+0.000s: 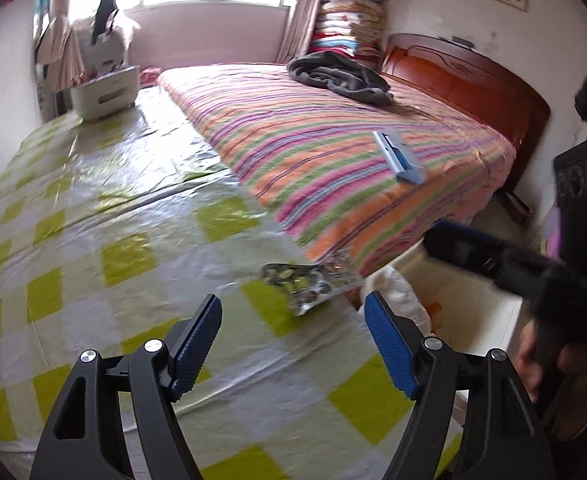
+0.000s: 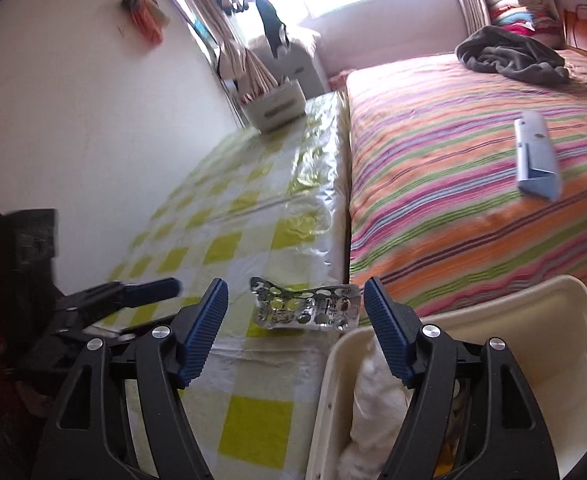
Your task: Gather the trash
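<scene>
My left gripper (image 1: pixel 293 344) stands with jaws wide apart and nothing between the pads; my right gripper (image 2: pixel 295 332) is likewise spread and empty.

Lower right of the right wrist view, nearest to me: the cream bin (image 2: pixel 565 300), with white crumpled material already inside it. The right gripper hangs partly over its rim.

Just beyond the fingertips, centre frame in both views: a silver blister pack (image 2: pixel 305 308), crumpled, lying flat on the plastic-covered checked surface (image 1: pixel 93 208), close to that surface's edge and beside the bin. I judge this the piece to take next.

Recommendation: approach low and take the pack by a raised, buckled edge, not from flat above; the sheet is thin and the plastic cover is slick, so pads may skid it off the edge. Close fully before lifting, then carry it the short way across to the bin.

Further off, right of frame: a blue-grey folded carton (image 1: pixel 399 156) on the striped bed (image 1: pixel 313 140), well apart from the bin; possibly further trash.
</scene>
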Tool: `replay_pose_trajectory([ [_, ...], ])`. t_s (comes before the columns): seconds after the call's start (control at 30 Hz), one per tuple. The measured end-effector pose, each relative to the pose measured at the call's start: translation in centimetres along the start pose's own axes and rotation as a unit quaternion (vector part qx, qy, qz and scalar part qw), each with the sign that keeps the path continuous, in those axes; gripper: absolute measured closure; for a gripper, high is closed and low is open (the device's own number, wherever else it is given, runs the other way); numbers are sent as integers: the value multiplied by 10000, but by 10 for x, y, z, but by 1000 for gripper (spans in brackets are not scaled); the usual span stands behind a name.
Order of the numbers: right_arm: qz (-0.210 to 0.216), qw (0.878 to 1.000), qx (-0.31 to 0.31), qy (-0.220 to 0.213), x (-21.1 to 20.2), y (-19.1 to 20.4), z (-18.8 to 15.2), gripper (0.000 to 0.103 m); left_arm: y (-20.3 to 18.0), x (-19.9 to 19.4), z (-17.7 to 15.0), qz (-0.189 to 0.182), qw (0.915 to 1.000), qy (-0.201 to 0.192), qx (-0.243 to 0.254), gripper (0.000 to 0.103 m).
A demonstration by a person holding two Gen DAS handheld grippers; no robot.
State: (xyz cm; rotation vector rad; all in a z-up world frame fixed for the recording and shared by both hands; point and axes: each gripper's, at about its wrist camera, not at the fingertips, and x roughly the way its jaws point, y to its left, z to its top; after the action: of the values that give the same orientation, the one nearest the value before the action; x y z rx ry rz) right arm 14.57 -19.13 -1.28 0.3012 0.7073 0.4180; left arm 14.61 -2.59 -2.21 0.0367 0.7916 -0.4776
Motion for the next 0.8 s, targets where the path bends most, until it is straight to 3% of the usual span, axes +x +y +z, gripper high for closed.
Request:
replay_pose_trajectory([
  [0.33, -317, 9962, -345, 730, 72, 3, 19, 30, 12, 0, -10, -110, 9999, 84, -43, 31],
  [0.47, -276, 9920, -337, 1184, 94, -9, 20, 29, 15, 1, -12, -142, 9998, 120, -44, 31],
  [0.53, -33, 9874, -211, 1565, 107, -14, 18, 29, 18, 2, -13, -144, 9998, 126, -63, 31],
  [0.63, 23, 9848, -277, 1713, 114, -10, 17, 29, 23, 3, -13, -147, 9997, 130, -133, 31],
  [0.7, 107, 9855, -244, 1675, 113, -6, 19, 46, 25, 4, -13, -146, 9996, 140, -171, 31],
  [0.73, 141, 9853, -229, 1688, 112, -5, 20, 71, 26, 4, -13, -143, 9996, 147, -182, 31],
  [0.77, 188, 9848, -235, 1711, 111, -3, 20, 80, 26, 5, -13, -145, 9996, 159, -195, 31],
  [0.8, 249, 9838, -243, 1758, 112, 3, 16, 82, 27, 6, -14, -146, 9995, 176, -220, 31],
])
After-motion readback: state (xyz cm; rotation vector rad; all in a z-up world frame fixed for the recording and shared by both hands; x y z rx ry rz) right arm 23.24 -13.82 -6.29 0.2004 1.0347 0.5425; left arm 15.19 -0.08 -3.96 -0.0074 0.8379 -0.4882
